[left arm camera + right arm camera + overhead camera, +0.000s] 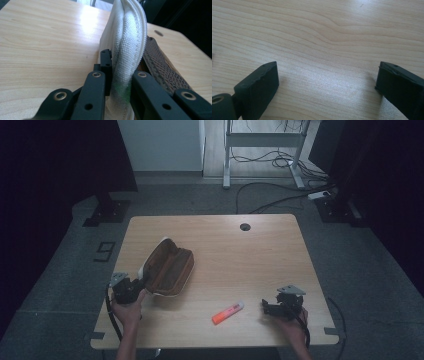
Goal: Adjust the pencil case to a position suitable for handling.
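A pencil pouch (167,267), white outside and brown inside, lies open on the left half of the wooden table (250,255). My left gripper (136,289) sits at the pouch's near left end. In the left gripper view its jaws pinch the white fabric rim of the pouch (127,37), so the left gripper (122,71) is shut on it. The brown mesh lining (162,70) shows to the right of the jaws. An orange highlighter (227,312) lies near the front edge. Just right of it my right gripper (267,307) rests low over bare wood, open (327,80), with nothing between its fingers.
A round cable hole (244,226) sits near the table's far edge. Beyond the table are a white desk frame (262,140) and loose cables (280,195) on the grey floor. Dark curtains flank both sides.
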